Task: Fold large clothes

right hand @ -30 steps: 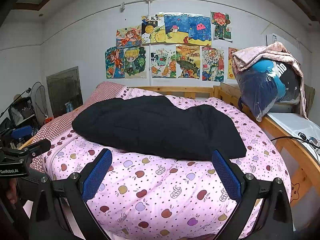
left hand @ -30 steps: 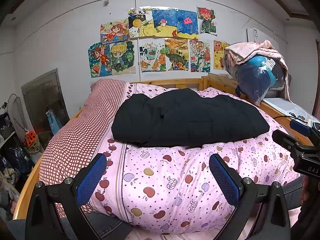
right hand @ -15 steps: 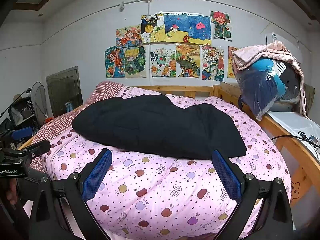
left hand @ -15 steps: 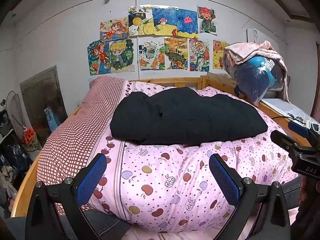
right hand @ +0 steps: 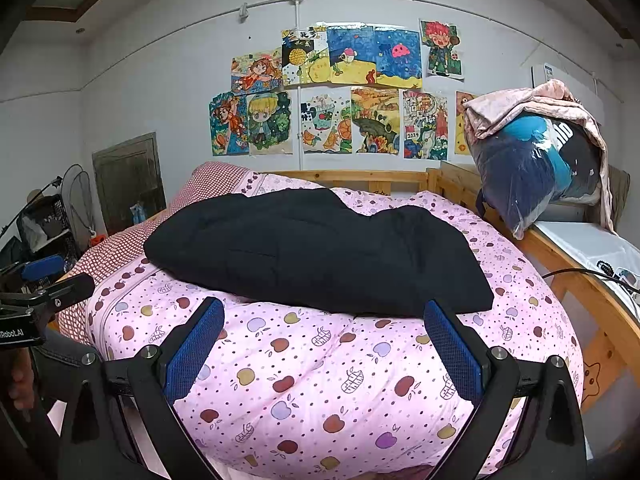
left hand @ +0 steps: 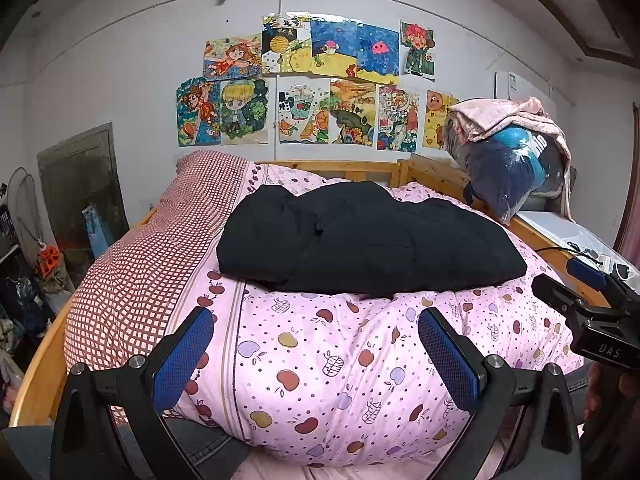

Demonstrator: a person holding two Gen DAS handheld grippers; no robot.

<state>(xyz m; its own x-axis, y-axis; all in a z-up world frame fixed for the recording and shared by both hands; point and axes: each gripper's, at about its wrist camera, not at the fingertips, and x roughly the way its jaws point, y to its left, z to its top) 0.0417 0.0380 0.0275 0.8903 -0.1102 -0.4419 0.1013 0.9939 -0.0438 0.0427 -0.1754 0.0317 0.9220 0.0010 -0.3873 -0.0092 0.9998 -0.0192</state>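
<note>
A large black padded garment point(left hand: 368, 240) point(right hand: 320, 256) lies folded into a thick slab on top of a bulging pink apple-print duvet point(left hand: 344, 356) point(right hand: 352, 384). My left gripper point(left hand: 316, 344) is open, its blue pads spread wide over the near slope of the duvet, short of the garment and holding nothing. The right gripper point(right hand: 324, 336) is open too, hovering just in front of the garment's near edge with nothing between its fingers. In each view the other gripper shows at the frame's side.
A red checked cover point(left hand: 160, 240) lies along the bed's left side. Wooden bed rails point(right hand: 592, 292) run down the right, with a bagged bundle of clothes point(right hand: 536, 160) stacked there. A fan and clutter point(right hand: 60, 220) stand at the left.
Both grippers have drawn back and risen slightly, so the bed looks a little lower and farther. The black garment has not moved. Both stay open.
</note>
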